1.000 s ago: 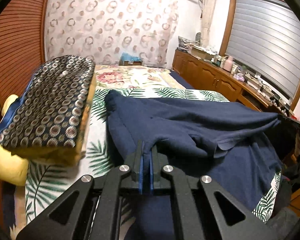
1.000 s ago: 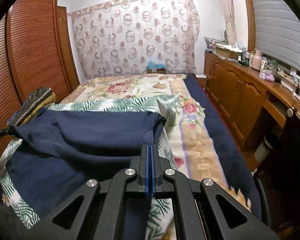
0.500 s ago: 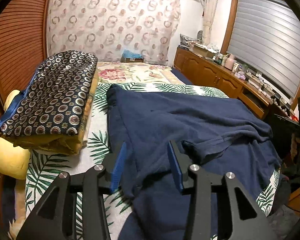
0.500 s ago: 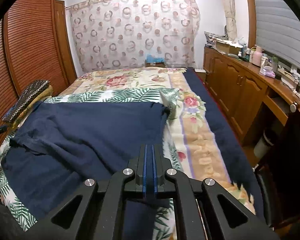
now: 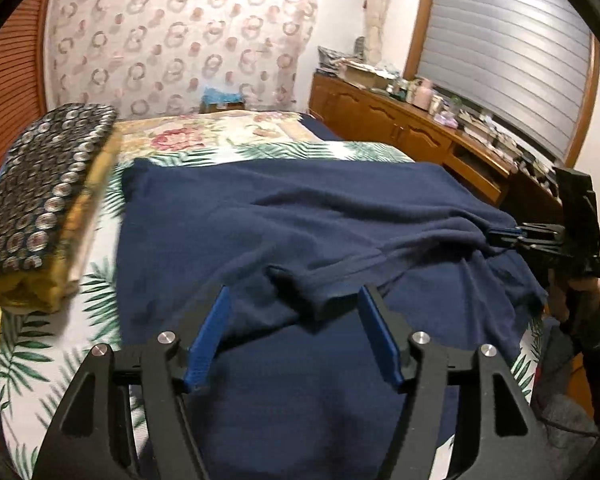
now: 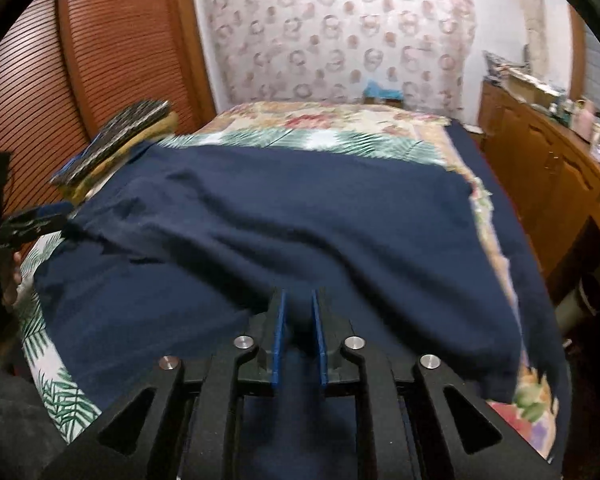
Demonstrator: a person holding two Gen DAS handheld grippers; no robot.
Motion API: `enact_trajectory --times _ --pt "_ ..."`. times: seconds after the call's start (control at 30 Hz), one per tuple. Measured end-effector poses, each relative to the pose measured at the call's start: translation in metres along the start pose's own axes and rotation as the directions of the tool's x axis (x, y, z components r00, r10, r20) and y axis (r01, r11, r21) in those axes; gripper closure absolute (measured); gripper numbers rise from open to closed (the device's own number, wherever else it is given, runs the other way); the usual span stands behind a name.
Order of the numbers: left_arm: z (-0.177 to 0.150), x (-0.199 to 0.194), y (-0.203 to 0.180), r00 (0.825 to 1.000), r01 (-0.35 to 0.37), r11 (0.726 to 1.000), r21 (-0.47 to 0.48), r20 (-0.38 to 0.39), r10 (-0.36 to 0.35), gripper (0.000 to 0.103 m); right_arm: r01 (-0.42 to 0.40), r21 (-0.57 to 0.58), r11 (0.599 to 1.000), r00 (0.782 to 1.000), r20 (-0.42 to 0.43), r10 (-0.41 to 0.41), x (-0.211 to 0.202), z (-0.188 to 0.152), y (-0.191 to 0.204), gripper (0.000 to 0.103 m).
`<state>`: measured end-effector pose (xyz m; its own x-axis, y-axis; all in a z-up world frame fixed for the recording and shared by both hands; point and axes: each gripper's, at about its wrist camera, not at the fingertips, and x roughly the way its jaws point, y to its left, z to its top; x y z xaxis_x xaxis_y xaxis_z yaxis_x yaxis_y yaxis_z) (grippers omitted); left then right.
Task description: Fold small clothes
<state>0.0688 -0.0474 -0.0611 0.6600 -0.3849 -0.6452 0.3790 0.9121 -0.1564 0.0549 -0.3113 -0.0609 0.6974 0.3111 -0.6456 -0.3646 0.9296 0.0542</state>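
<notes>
Dark navy cotton garment [image 5: 300,216]: spread rumpled across palm-leaf bed [image 5: 48,344]. Left hand-held gripper [image 5: 296,328]: jaws just opened wide, loose fold between. Right hand-held gripper [image 6: 299,334]: jaws just parting, cloth between; contact unclear through blur.

The navy garment [image 5: 300,232] runs under the frame's bottom edge; the stacked cushions [image 5: 40,200] smear with blur.
</notes>
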Motion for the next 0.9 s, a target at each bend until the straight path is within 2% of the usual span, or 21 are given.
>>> enact_trajectory --times 0.27,0.67,0.83,0.9 --pt "0.003 0.029 -0.03 0.997 0.029 0.996 0.079 -0.078 -0.023 0.036 0.027 -0.037 0.999 0.999 -0.044 -0.029 0.004 -0.001 -0.01 0.083" --pt "0.004 0.042 -0.033 0.992 0.035 0.996 0.083 -0.127 -0.024 0.037 0.099 -0.053 0.994 0.993 -0.054 -0.102 0.015 0.004 -0.01 0.08" --pt "0.004 0.048 -0.029 0.99 0.015 0.996 0.09 -0.14 -0.003 0.045 0.127 -0.088 0.988 0.989 -0.069 -0.133 0.026 0.006 0.008 0.08" --pt "0.004 0.052 -0.027 0.989 0.006 0.996 0.089 -0.149 0.008 0.056 0.13 -0.102 0.986 0.988 -0.072 -0.138 0.029 0.009 0.011 0.08"
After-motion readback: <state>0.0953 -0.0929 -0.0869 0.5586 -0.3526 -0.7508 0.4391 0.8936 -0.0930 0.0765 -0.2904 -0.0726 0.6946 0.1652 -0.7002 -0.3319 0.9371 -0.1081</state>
